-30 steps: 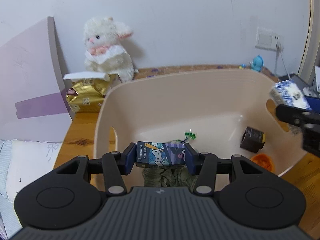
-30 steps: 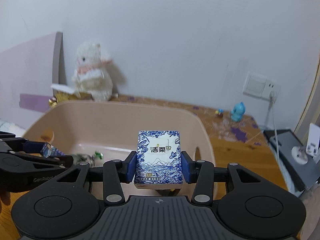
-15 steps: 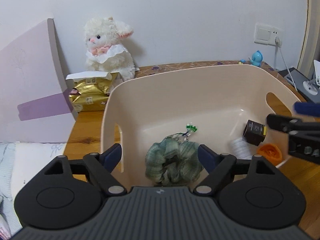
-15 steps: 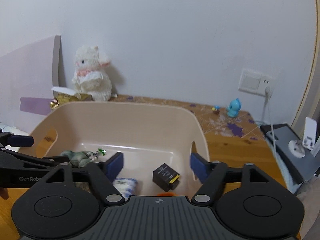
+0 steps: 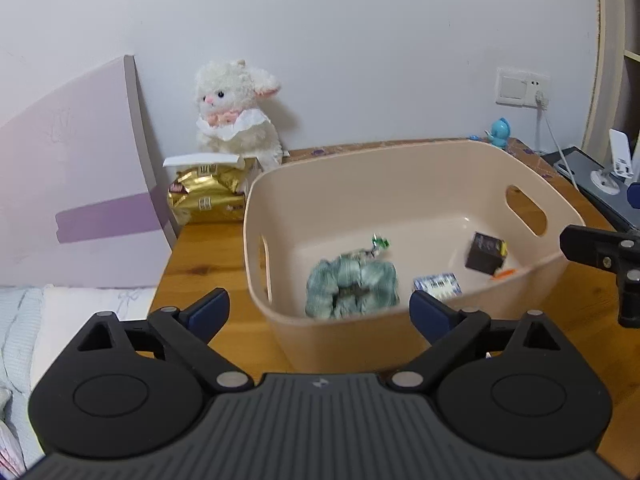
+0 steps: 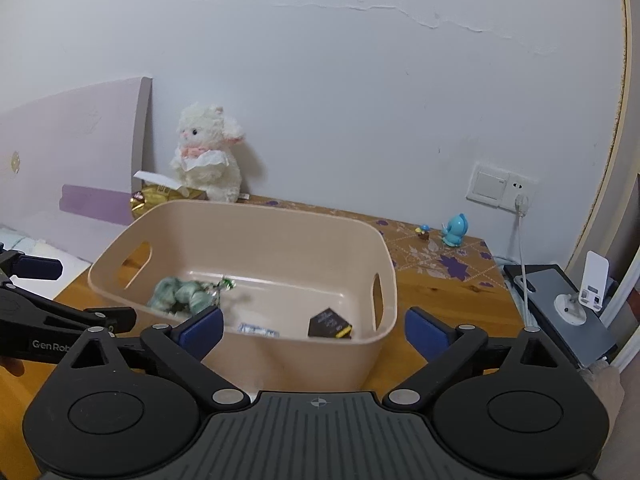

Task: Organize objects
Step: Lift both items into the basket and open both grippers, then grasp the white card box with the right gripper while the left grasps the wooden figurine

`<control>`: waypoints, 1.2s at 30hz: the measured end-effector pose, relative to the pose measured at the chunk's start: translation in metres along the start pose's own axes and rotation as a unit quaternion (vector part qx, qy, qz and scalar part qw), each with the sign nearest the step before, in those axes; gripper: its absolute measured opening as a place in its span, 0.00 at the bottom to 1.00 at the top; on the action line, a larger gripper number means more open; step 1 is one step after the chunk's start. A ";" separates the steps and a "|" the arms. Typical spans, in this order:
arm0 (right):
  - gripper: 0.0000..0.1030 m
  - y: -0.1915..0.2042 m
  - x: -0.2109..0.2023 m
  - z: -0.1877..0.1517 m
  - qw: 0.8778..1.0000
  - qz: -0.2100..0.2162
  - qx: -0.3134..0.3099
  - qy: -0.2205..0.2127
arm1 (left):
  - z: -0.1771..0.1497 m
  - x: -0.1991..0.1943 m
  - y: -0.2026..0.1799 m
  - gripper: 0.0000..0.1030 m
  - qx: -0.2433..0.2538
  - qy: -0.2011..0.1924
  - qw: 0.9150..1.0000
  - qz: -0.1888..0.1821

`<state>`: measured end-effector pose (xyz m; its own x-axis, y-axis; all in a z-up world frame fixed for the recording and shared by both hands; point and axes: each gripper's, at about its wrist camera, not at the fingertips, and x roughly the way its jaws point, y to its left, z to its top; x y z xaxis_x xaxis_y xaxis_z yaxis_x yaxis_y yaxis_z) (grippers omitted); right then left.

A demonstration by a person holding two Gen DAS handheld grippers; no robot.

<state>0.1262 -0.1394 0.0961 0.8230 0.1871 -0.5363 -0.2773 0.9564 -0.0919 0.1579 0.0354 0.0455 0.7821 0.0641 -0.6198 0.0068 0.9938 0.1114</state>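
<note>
A beige plastic bin (image 5: 400,168) (image 6: 256,224) stands on the wooden table. Inside lie a green checked scrunchie (image 5: 352,288) (image 6: 180,292), a green-wrapped candy (image 5: 378,244) (image 6: 226,283), a blue-and-white tissue pack (image 5: 438,285) (image 6: 256,329), a small black box (image 5: 484,258) (image 6: 330,323) and an orange item (image 5: 505,274). My left gripper (image 5: 320,312) is open and empty in front of the bin's near wall. My right gripper (image 6: 314,330) is open and empty, also pulled back from the bin.
A white plush bunny (image 5: 234,112) (image 6: 206,152) and a gold snack bag (image 5: 204,198) sit behind the bin by a lilac board (image 5: 76,184). A blue toy (image 6: 454,232), a wall socket with cable (image 6: 502,186) and a grey device (image 6: 568,312) are to the right.
Both grippers opened and dropped their loads into the bin: the left its small cartoon-print pack, the right the tissue pack. Both then pulled back and up from the bin.
</note>
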 end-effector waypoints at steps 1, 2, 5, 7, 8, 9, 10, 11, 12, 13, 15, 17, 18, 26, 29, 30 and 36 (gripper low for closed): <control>0.98 0.001 -0.003 -0.003 1.000 0.000 -0.001 0.002 | -0.004 -0.004 0.001 0.94 -0.001 0.003 1.000 -0.002; 0.99 0.001 -0.005 -0.006 1.000 0.001 -0.001 0.004 | -0.006 -0.005 0.002 0.94 -0.001 0.004 1.000 -0.003; 1.00 0.001 -0.008 -0.015 1.000 0.005 0.002 0.016 | -0.018 -0.011 0.003 0.94 0.002 0.010 1.000 -0.005; 1.00 0.002 -0.008 -0.023 1.000 0.007 0.003 0.026 | -0.027 -0.014 0.003 0.94 0.002 0.014 1.000 -0.010; 1.00 0.002 -0.007 -0.027 0.999 0.008 0.004 0.032 | -0.032 -0.014 0.002 0.94 0.002 0.018 1.000 -0.013; 1.00 0.002 -0.007 -0.032 0.999 0.008 0.004 0.038 | -0.036 -0.014 0.002 0.94 0.002 0.024 1.000 -0.016; 1.00 0.002 -0.006 -0.037 0.999 0.009 0.004 0.042 | -0.041 -0.013 0.001 0.94 0.002 0.031 0.999 -0.019; 1.00 0.002 -0.005 -0.042 0.999 0.011 0.005 0.047 | -0.045 -0.011 0.001 0.94 0.002 0.038 0.999 -0.021; 1.00 0.002 -0.004 -0.046 0.999 0.013 0.005 0.052 | -0.050 -0.010 0.000 0.94 0.002 0.045 0.999 -0.024; 1.00 0.001 -0.002 -0.050 0.998 0.016 0.004 0.057 | -0.055 -0.008 -0.001 0.94 0.004 0.050 0.998 -0.026; 1.00 0.003 0.001 -0.059 0.998 0.018 0.000 0.068 | -0.062 -0.005 -0.002 0.94 0.008 0.056 0.998 -0.025; 1.00 0.005 0.004 -0.068 0.997 0.020 -0.005 0.079 | -0.070 -0.003 -0.003 0.94 0.011 0.060 0.998 -0.025; 1.00 0.006 0.006 -0.071 0.996 0.022 -0.006 0.084 | -0.073 -0.001 -0.003 0.94 0.012 0.062 0.998 -0.025; 1.00 0.015 0.030 -0.096 0.991 0.031 -0.001 0.127 | -0.087 0.018 0.001 0.94 -0.003 0.086 0.996 -0.034; 1.00 0.017 0.040 -0.102 0.990 0.028 -0.006 0.137 | -0.089 0.027 0.002 0.94 -0.004 0.096 0.994 -0.042; 1.00 0.018 0.043 -0.103 0.990 0.028 -0.006 0.140 | -0.090 0.030 0.001 0.94 -0.004 0.099 0.994 -0.044; 1.00 0.021 0.061 -0.105 0.987 0.038 -0.005 0.153 | -0.096 0.047 0.006 0.93 -0.024 0.120 0.989 -0.077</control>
<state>0.1185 -0.1318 -0.0268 0.6110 0.1802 -0.7708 -0.3381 0.9399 -0.0483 0.1346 0.0530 -0.0577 0.6031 -0.0750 -0.7941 0.0805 0.9962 -0.0329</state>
